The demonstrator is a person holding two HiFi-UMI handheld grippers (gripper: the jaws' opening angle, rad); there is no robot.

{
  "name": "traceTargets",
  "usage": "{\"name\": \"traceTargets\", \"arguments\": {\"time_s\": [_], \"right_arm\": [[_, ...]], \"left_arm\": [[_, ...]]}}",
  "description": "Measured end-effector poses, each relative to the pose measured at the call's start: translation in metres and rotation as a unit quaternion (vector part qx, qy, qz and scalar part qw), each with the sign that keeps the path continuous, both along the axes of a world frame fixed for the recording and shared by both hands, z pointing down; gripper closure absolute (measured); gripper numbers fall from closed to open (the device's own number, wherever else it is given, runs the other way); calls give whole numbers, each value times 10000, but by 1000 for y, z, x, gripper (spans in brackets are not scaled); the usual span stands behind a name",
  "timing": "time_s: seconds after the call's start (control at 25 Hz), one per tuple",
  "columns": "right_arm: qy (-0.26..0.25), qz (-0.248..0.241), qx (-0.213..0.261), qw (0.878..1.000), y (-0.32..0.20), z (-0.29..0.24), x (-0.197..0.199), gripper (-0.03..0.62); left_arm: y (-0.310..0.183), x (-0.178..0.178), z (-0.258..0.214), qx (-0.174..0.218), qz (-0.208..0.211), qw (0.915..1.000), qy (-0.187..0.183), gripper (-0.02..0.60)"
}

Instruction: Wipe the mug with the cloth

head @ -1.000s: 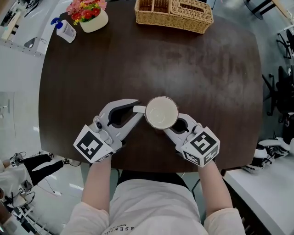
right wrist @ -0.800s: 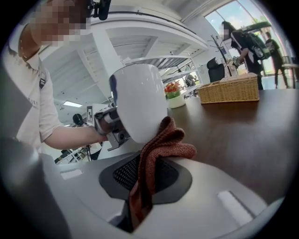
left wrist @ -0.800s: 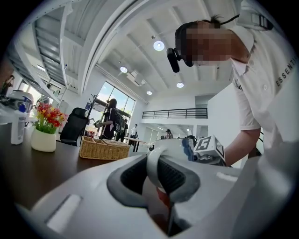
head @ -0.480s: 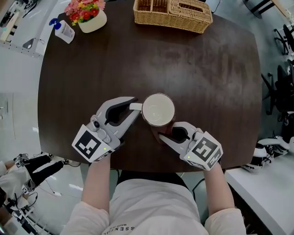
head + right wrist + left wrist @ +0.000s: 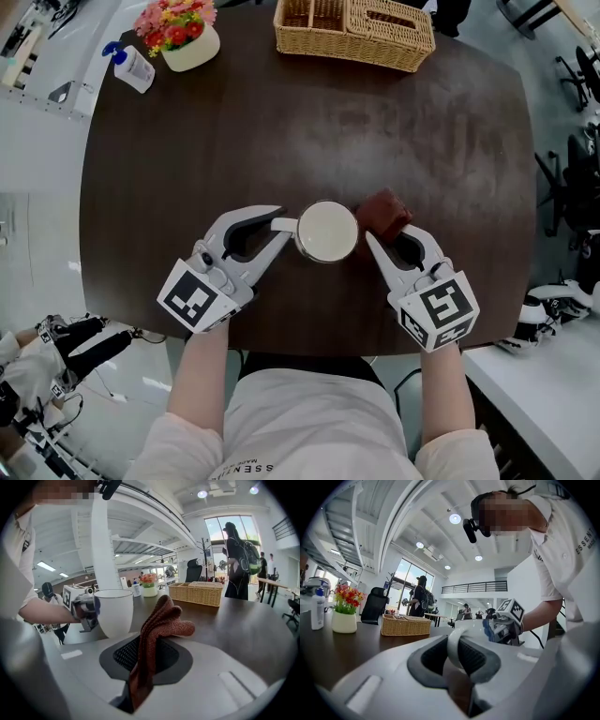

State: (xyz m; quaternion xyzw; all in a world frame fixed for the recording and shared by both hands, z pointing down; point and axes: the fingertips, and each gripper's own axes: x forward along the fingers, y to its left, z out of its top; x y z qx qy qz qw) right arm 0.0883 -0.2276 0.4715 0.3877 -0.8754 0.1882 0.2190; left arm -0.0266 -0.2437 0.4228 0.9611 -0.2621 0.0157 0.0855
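Swung rightward, the right claw (image 5: 392,232) pinches one brown cloth (image 5: 382,212) beside one white mug (image 5: 327,231); the left claw (image 5: 281,223) clamps its handle (image 5: 284,223).

mug (image 5: 327,232) 1 | cloth (image 5: 382,213) 1 | basket (image 5: 349,52) 1 | flowerpot (image 5: 190,44) 1 | bottle (image 5: 135,65) 1

1. The wicker basket (image 5: 354,36) is cut by the top edge of the head view.
2. The lower end of the cloth (image 5: 157,625) is hidden between the jaws of the right gripper (image 5: 146,654).
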Motion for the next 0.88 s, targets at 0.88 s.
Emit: {"name": "traceTargets", "arguments": {"time_s": [0.88], "right_arm": [[-301, 243, 300, 9988, -14, 6, 3, 511]], "left_arm": [[15, -2, 65, -217, 418, 9951, -867, 519]]}}
